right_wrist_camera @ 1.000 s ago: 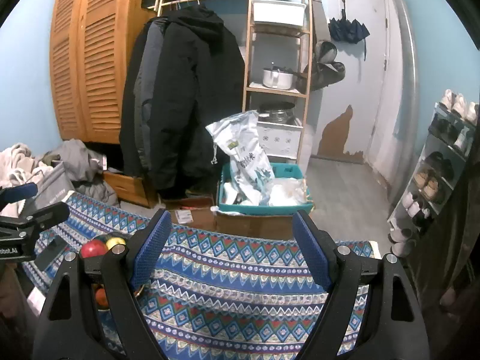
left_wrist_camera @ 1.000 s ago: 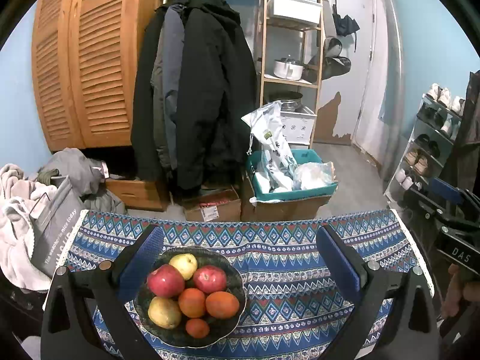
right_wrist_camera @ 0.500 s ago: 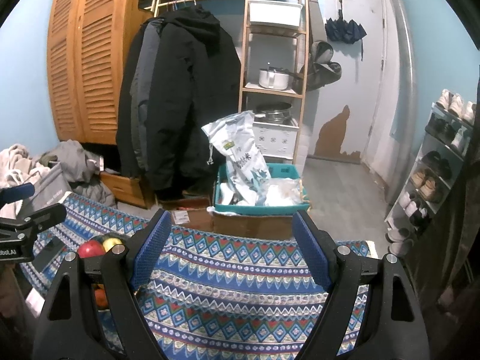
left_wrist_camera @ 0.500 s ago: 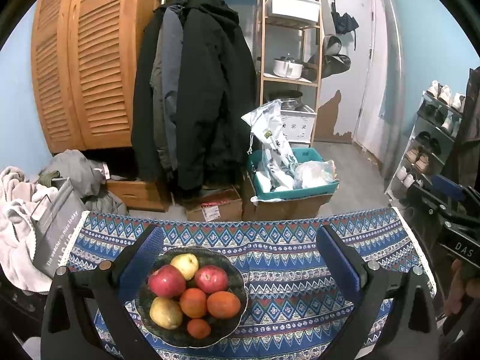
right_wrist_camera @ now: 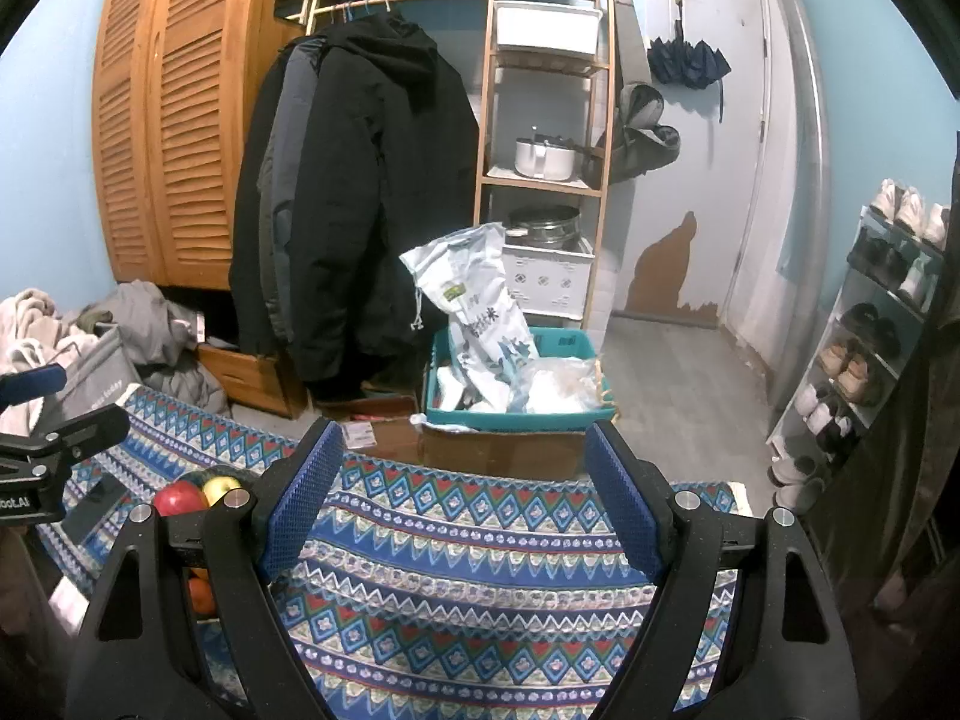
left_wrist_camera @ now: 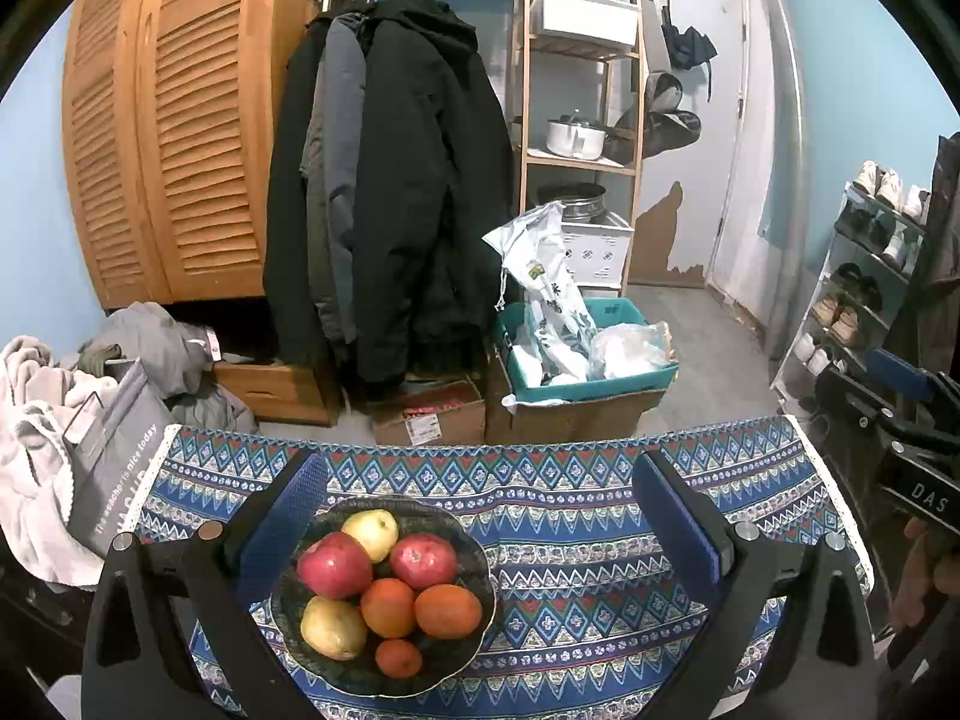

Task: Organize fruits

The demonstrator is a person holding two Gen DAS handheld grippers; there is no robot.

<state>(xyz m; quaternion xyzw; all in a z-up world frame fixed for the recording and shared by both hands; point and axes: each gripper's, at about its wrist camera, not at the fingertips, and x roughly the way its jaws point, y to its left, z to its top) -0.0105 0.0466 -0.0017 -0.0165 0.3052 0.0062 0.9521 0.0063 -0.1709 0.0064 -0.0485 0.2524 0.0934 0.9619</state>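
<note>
A dark bowl [left_wrist_camera: 474, 546] sits on the patterned blue tablecloth [left_wrist_camera: 570, 510]. It holds two red apples [left_wrist_camera: 334, 564], two yellow pears [left_wrist_camera: 333, 627] and three oranges [left_wrist_camera: 448, 610]. My left gripper [left_wrist_camera: 480, 510] is open and empty, held just above and behind the bowl. My right gripper [right_wrist_camera: 462, 498] is open and empty over the cloth to the right of the bowl. In the right wrist view the bowl is mostly hidden behind the left finger; a red apple [right_wrist_camera: 178, 498] and a pear [right_wrist_camera: 221, 487] show.
The right gripper's body [left_wrist_camera: 900, 438] shows at the right edge of the left wrist view, and the left gripper's body [right_wrist_camera: 54, 438] at the left edge of the right wrist view. Beyond the table's far edge are cardboard boxes [left_wrist_camera: 570, 414], hanging coats [left_wrist_camera: 390, 180], and a grey bag [left_wrist_camera: 114, 462].
Both grippers have drifted slightly; the view shifts a little and the bowl sits marginally lower and closer. Both jaws stay open and the fruits have not moved.
</note>
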